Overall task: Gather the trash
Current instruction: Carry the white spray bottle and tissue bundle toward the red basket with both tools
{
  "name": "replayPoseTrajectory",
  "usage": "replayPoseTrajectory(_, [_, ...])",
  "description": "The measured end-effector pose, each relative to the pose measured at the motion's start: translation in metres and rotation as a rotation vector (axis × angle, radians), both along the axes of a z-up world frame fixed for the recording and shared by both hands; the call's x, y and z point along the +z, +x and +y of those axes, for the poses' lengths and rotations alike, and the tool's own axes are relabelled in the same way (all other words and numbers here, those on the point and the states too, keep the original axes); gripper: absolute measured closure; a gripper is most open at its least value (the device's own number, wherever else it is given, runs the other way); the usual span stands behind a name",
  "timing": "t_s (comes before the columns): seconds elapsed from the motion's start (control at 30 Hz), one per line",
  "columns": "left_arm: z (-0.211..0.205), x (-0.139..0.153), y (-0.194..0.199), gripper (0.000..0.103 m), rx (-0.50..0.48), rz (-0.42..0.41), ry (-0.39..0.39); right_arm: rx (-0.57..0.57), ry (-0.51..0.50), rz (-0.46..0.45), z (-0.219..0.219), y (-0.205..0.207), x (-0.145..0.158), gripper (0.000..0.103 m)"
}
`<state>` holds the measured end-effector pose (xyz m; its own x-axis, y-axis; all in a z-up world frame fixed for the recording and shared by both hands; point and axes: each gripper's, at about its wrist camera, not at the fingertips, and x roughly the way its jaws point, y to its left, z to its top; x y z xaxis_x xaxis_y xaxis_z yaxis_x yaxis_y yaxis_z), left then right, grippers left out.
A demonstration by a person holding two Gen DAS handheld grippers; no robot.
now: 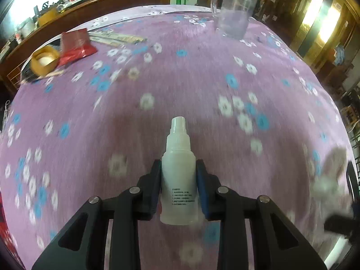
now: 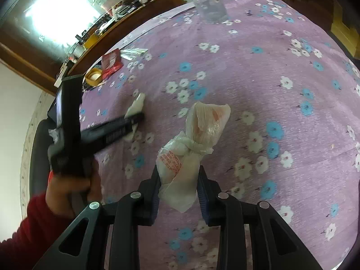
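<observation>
Where the left wrist view looks down over a purple flowered tablecloth [image 1: 180,72], the left gripper [image 1: 178,168] is clamped on a small white plastic bottle [image 1: 178,173], cap pointing away, pads pressed to both sides of its body. Far left on the cloth: a tape roll [image 1: 45,60], a red packet [image 1: 76,45] just beside it, and wrapped chopsticks [image 1: 117,38] behind. Far centre-right: a clear glass mug [image 1: 234,11], upright. In the right wrist view, the right gripper [image 2: 178,175] pinches a crumpled white plastic bag [image 2: 191,150] with red print, its upper part standing clear of the jaws. To the left, a hand [image 2: 67,189] in a red sleeve [image 2: 24,231] carries the other gripper, the bottle showing past its fingers. Red packet, tape roll and mug lie far off.
</observation>
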<state>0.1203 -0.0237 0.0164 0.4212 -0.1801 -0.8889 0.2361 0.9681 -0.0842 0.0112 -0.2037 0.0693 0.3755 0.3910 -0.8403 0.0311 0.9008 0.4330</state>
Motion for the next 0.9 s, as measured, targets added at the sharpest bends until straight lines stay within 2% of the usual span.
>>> replayPoseTrajectory(0.3, [0.038, 0.010, -0.068, 0.075, 0.048, -0.028, -0.020, 0.051, -0.040, -0.002, 0.032, -0.019, -0.001, 0.071])
replayPoseTrajectory(0.4, [0.049, 0.014, -0.085, 0.075, 0.050, -0.047, -0.003, 0.068, -0.047, 0.003, 0.044, -0.027, -0.002, 0.071])
replayPoseTrajectory(0.9, [0.103, 0.035, -0.153, 0.075, 0.108, -0.084, -0.002, 0.171, -0.085, 0.006, 0.111, -0.060, -0.003, 0.071])
